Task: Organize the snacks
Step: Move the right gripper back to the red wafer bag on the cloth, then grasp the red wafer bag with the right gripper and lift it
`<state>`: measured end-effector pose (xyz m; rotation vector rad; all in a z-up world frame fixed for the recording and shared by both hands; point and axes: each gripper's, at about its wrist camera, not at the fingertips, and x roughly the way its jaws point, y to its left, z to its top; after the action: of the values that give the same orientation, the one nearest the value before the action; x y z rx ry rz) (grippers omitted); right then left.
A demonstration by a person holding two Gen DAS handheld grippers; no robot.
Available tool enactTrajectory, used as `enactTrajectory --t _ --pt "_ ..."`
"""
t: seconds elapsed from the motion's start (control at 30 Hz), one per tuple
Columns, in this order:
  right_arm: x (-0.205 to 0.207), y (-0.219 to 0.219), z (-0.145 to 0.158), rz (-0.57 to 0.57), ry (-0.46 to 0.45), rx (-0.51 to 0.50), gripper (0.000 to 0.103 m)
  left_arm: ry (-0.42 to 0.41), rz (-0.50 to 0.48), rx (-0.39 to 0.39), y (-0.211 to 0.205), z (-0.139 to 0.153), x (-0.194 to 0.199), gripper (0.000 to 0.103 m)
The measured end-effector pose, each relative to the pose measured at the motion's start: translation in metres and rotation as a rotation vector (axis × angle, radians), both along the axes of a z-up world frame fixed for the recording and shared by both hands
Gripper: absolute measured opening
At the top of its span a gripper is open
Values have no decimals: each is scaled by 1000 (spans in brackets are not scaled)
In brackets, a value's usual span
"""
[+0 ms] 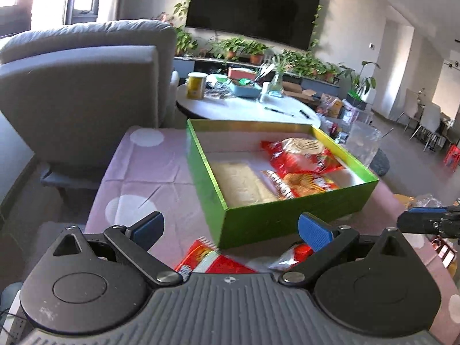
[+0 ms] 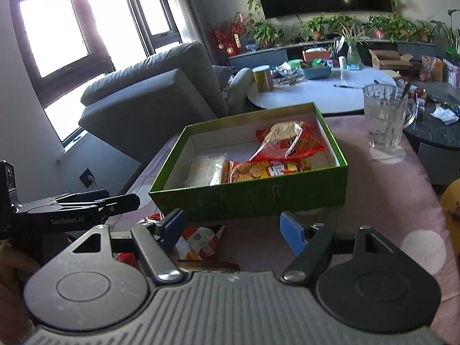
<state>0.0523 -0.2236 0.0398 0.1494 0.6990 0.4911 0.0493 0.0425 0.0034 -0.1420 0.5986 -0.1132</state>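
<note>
A green box point(image 1: 287, 215) stands open on the pink tablecloth. Inside it lie a red flatbread packet point(image 1: 302, 152), a cracker packet point(image 1: 304, 185) and a pale packet point(image 1: 241, 184). My left gripper point(image 1: 232, 230) hangs open just in front of the box's near corner. Below it on the cloth lie a red snack packet point(image 1: 210, 260) and a second red packet point(image 1: 293, 256). My right gripper point(image 2: 232, 230) is open before the box point(image 2: 250, 201), above a red-and-white packet point(image 2: 201, 241) on the cloth. Nothing is between either pair of pads.
A glass mug point(image 2: 385, 118) stands on the cloth right of the box. A grey sofa point(image 1: 86, 92) is at the left. Behind the box is a white round table point(image 1: 247, 109) with a yellow can, a blue tray and pens. A dark side table point(image 2: 440, 126) is at the right.
</note>
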Motion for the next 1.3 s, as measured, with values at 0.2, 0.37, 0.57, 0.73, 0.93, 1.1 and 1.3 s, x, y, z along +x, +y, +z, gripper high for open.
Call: enactTrajectory --t 0.2,0.37,0.57,0.73,0.93,1.1,1.3 --pt "1 1 -4 -6 27 -4 59 41 -16 12 14 -10 -7 100" --pt "-2 9 -6 24 46 9 59 82 -14 21 23 -24 -11 100" --pt "-10 30 -6 88 43 -22 59 128 -13 -1 30 -39 -6 98" --pt "-14 42 -7 132 69 -9 59 174 -45 -9 29 -49 -9 89" --pt "-13 75 -14 194 134 1 59 182 -93 -24 31 -56 -27 88" --pt "-11 104 -23 214 201 2 56 192 -177 -108 32 -57 -40 87" --pt "-3 122 -30 202 258 -25 55 144 -147 -110 43 -50 -48 88"
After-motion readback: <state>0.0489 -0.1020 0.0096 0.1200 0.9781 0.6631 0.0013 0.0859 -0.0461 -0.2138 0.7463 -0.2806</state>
